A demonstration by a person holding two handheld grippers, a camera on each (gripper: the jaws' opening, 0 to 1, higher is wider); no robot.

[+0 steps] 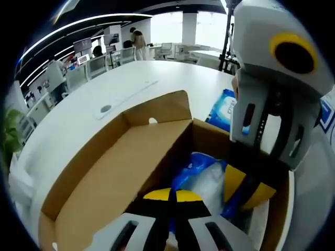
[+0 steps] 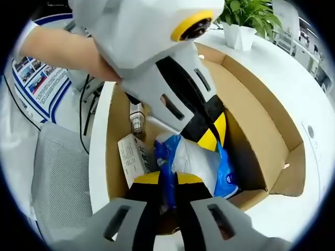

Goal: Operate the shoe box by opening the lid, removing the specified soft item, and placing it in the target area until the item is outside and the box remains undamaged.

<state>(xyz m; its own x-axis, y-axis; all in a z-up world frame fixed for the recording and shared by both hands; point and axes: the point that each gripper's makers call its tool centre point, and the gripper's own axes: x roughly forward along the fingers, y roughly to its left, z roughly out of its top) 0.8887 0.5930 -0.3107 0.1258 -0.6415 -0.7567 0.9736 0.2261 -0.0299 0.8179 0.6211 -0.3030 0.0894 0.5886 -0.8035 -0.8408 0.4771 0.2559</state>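
Both grippers' fingers [image 2: 168,183] pinched on the blue-white soft pack [image 2: 201,162] inside the shoe box [image 2: 256,104], beside a small carton [image 2: 133,157].

The shoe box [image 1: 120,172] is showing matt brown cardboard, slightly rough. The soft pack [image 2: 201,162] inside is looking like glossy, crinkled blue-and-clear plastic film. Both tools are wearing smooth grey plastic shells. The worktop [image 1: 78,112] is gleaming smooth white.
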